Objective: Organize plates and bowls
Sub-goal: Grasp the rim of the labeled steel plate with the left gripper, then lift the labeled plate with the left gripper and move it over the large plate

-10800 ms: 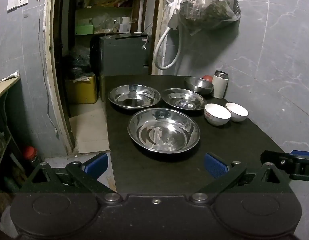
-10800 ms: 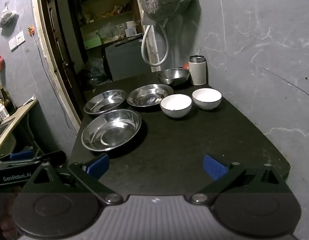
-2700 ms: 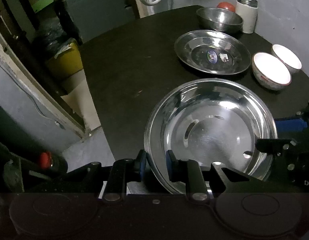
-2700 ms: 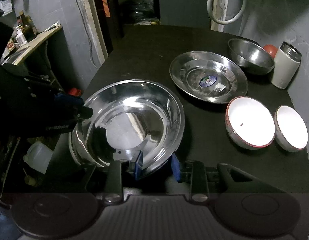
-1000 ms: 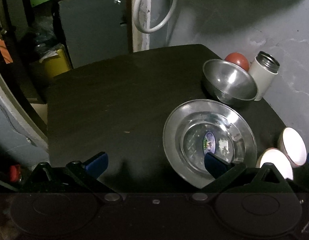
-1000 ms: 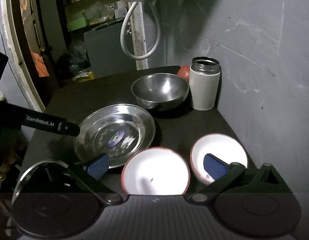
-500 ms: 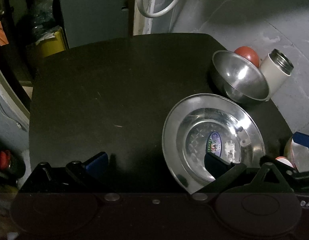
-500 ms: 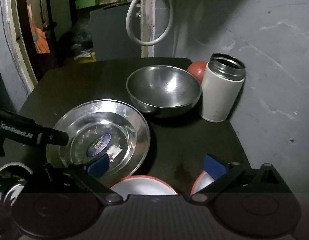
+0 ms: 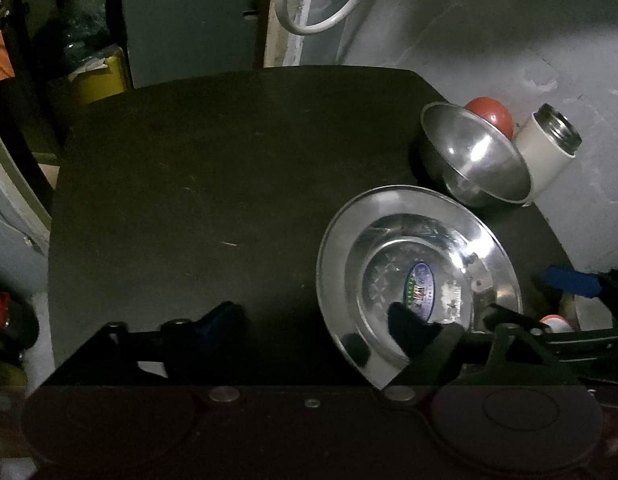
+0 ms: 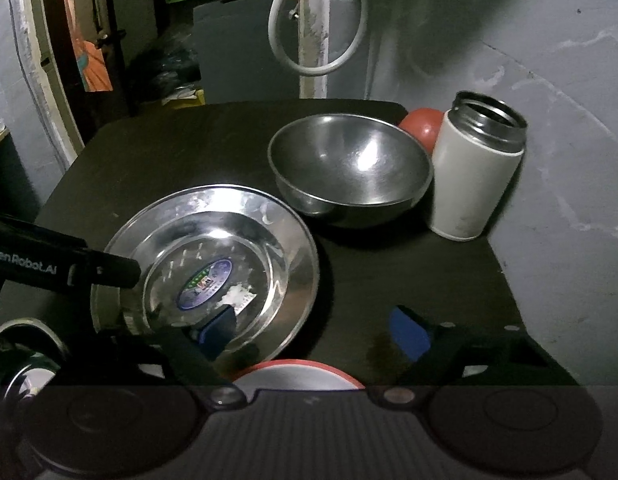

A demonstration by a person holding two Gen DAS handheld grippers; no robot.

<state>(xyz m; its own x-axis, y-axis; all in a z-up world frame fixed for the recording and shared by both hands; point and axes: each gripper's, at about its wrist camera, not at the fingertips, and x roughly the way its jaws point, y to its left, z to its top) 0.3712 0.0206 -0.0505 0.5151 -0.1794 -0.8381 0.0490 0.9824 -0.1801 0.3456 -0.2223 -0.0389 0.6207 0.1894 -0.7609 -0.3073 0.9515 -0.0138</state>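
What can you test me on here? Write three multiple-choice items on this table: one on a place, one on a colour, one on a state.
1. Where does the flask stand in the right wrist view?
A. left of the steel bowl
B. right of the steel bowl
C. inside the steel bowl

2. What colour is the round thing behind the steel bowl?
A. red
B. green
C. yellow

3. How is the right gripper?
A. open, holding nothing
B. shut on the flask
C. shut on the steel bowl

Answers: B, the flask stands beside the bowl's right rim; A, it shows plainly red; A, its fingers are spread apart.

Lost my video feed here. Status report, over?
Both tools open, empty. Left tool and right tool closing on the stickered steel plate. Steel bowl and flask behind it, apart.
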